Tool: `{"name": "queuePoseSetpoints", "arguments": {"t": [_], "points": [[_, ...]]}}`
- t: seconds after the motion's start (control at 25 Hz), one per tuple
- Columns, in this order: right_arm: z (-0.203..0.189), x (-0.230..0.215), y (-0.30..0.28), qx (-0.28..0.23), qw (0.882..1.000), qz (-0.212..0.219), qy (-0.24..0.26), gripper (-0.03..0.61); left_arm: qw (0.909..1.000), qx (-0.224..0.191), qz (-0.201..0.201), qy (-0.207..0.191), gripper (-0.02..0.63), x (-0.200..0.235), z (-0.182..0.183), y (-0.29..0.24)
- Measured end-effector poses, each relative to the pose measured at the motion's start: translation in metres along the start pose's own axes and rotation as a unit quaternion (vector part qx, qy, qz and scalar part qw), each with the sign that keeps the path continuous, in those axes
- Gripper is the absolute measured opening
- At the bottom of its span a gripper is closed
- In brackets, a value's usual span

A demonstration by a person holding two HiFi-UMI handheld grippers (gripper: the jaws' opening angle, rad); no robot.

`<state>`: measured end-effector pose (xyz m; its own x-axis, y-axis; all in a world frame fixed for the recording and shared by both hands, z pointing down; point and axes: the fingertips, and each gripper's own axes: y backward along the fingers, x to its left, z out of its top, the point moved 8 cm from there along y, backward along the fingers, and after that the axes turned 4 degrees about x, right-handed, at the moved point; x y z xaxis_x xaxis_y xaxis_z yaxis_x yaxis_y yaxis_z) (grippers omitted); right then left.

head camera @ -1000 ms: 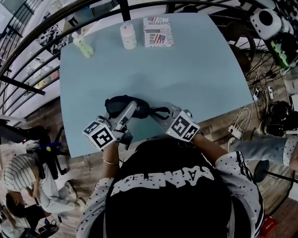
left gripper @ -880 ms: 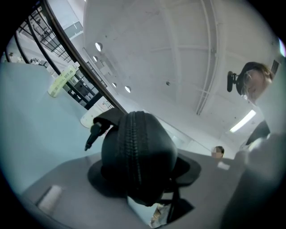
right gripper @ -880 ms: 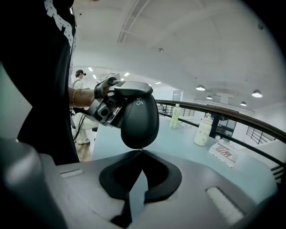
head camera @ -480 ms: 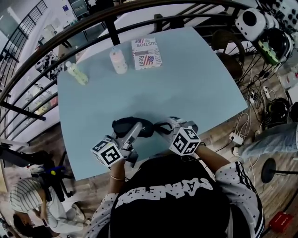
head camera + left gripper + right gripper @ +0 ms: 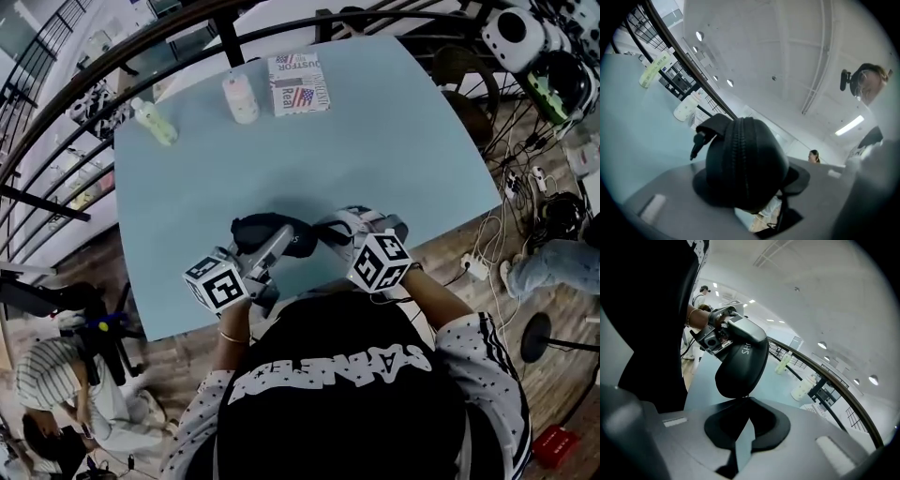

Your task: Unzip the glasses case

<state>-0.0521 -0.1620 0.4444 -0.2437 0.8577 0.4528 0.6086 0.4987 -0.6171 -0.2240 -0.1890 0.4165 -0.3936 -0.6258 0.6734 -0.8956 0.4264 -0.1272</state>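
Right now your left tool [image 5: 274, 242] is clamped on the black glasses case [image 5: 249, 228], holding it by the near edge of the pale blue counter [image 5: 375, 150]. The zipper [image 5: 740, 154] runs closed over the rounded end facing that tool. Your right tool [image 5: 334, 231] has its jaws pressed together right at the case's other end; whether they pinch a zipper pull is unclear. A green bottle [image 5: 154, 123], a white bottle [image 5: 242, 97] and a printed box [image 5: 298, 84] sit along the far edge, well apart from the case.
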Motion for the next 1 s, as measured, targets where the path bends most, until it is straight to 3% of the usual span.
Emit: {"name": "queuePoseSetpoints", "arguments": {"t": [0.28,0.68,1.0], "points": [[0.010,-0.005,-0.001,0.002,0.999,0.023,0.047,0.005,0.9996,-0.007,-0.015,0.024,0.000,0.005,-0.002,0.008],[0.022,-0.010,-0.016,0.022,0.991,0.044,0.128,0.005,0.9999,0.011,0.001,0.006,0.000,0.008,-0.008,0.011],[0.031,-0.010,-0.026,0.016,0.987,0.061,0.150,0.005,0.9998,0.016,0.009,0.008,0.000,0.011,-0.012,0.019]]}}
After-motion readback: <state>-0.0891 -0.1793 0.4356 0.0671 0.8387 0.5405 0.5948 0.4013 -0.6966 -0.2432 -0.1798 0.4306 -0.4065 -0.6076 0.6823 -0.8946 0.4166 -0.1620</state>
